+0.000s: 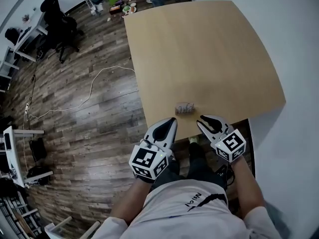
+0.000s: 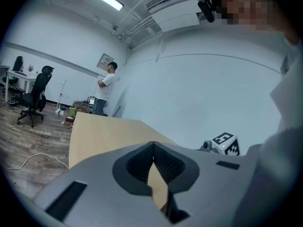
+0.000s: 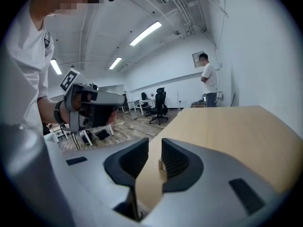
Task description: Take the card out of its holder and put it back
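Note:
A small clear card holder (image 1: 185,108) with a card in it stands on the light wooden table (image 1: 209,54), close to the near edge. Both grippers hover just off that edge, on my side of the holder. My left gripper (image 1: 173,120) is to the holder's lower left, its jaws together with nothing between them (image 2: 153,145). My right gripper (image 1: 201,119) is to the lower right, with a narrow gap between its jaws (image 3: 155,148). A sliver of the holder (image 3: 161,165) peeks out beside the right jaw. Neither gripper touches the holder.
The table's left edge drops to a wood-plank floor with a white cable (image 1: 89,91). A black office chair (image 1: 62,26) stands far left. A person in a white shirt (image 3: 209,82) stands beyond the table's far end. My legs are under the near edge.

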The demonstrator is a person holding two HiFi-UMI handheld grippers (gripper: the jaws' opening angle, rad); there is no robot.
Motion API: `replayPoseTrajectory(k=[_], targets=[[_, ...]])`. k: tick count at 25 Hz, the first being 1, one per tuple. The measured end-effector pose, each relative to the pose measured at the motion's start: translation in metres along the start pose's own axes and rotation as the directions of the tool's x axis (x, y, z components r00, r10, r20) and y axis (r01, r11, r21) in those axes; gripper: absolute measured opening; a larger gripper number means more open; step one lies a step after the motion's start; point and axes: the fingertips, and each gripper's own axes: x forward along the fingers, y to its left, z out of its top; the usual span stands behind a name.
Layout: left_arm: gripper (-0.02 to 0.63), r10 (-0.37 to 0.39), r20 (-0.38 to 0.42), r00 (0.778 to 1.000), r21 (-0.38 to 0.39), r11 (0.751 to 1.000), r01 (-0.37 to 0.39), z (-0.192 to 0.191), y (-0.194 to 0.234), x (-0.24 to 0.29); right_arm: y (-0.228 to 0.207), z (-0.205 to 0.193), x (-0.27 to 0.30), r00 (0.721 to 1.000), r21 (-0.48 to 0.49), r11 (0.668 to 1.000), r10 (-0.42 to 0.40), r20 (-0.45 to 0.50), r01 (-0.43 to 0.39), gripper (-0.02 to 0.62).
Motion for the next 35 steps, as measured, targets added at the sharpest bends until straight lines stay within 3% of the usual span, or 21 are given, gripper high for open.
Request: replayPoseTrajectory(k=[9, 17, 25, 35], targets=[[0.012, 0.123, -0.025, 0.992, -0.031, 0.992, -0.124, -0.006, 0.024, 0.062, -0.080, -0.056, 0.059, 0.967, -0.044, 0.979, 0.191, -0.167, -0.201, 0.081], [0.012, 0.220, -0.044, 0.974, -0.053, 0.973, -0.223, -0.017, 0.038, 0.089, -0.088, -0.089, 0.102, 0.906, -0.094, 0.919, 0.355, -0.231, -0.384, 0.094], [0.012, 0.281, -0.066, 0.958, -0.082, 0.955, -0.285, -0.031, 0.054, 0.097, -0.089, -0.096, 0.122, 0.875, -0.122, 0.876, 0.436, -0.211, -0.466, 0.092], [0.012, 0.305, -0.079, 0.949, -0.084, 0.946, -0.312, -0.044, 0.057, 0.096, -0.079, -0.097, 0.120, 0.848, -0.141, 0.840, 0.496, -0.187, -0.523, 0.028]])
